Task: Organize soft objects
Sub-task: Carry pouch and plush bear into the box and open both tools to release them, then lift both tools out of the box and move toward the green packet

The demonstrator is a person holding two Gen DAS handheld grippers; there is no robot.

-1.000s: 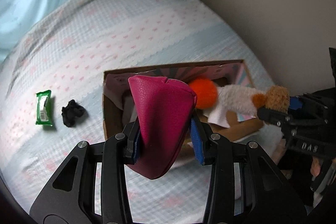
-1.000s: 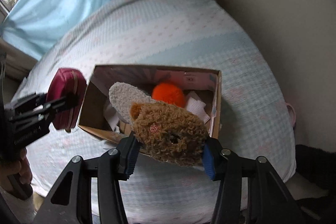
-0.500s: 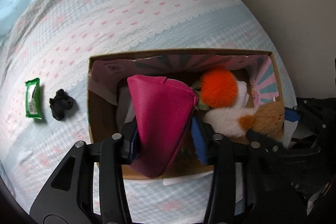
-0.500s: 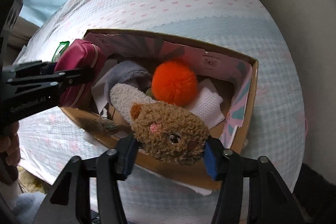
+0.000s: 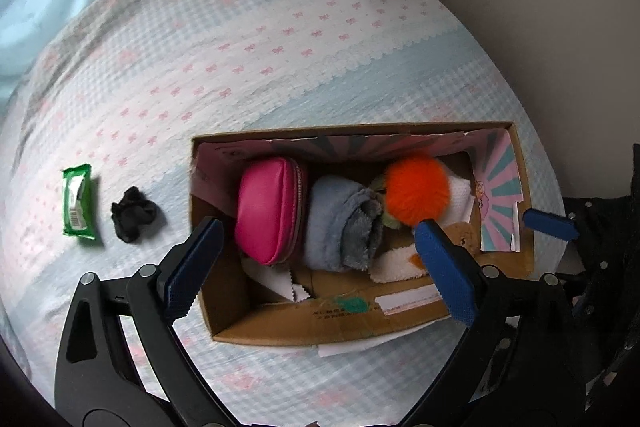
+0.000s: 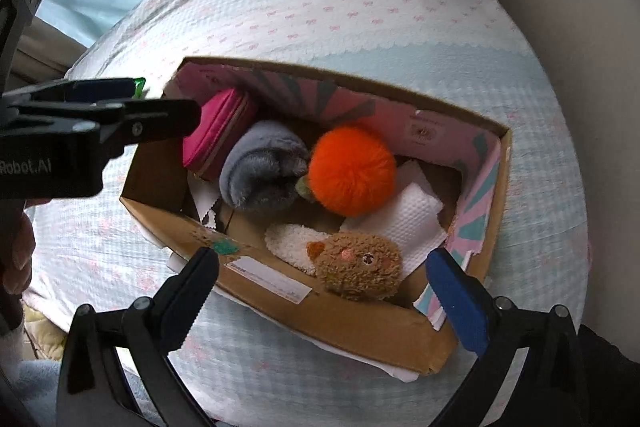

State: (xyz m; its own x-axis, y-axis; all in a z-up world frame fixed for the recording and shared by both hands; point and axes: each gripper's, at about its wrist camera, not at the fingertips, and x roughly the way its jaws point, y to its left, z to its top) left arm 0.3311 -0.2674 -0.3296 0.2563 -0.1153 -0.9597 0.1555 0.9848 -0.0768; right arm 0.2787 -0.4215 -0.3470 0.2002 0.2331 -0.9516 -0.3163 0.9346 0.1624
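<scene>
Bed (image 5: 280, 39) w/ a blue-check, pink-bow cover carried the work; wall to the right, pale curtain at upper left. Cardboard box (image 5: 320, 331) sat on the bed, long side toward the cameras.

Left tongs (image 5: 320, 263) stood wide open, holding nothing, above the box's near-left part. Right tongs (image 6: 332, 291) also wide open, empty, straddling the box's near wall.

Contents, left to right: pink zip pouch (image 5: 268, 211) on edge against the left end; rolled grey fleece (image 5: 340, 223) touching it; orange pom-pom (image 5: 416, 191) beside the fleece; white cloth (image 6: 408, 219) under the pom-pom. Brown plush toy (image 6: 360, 267) w/ cream sock body lay in the near-right corner, against the near wall. Judgement: items were packed side by side, pouch on edge, to save floor area and keep soft goods from rolling.

Outside the box, left of it, well apart from the tongs: black scrunchie (image 5: 132, 219) and green wipes pack (image 5: 78, 203), just beside each other. Judgement: both remain to be boxed. Obstruction: box's left wall lies btwn left tongs and scrunchie; path otherwise open. Free room inside is limited, mainly near-centre.
</scene>
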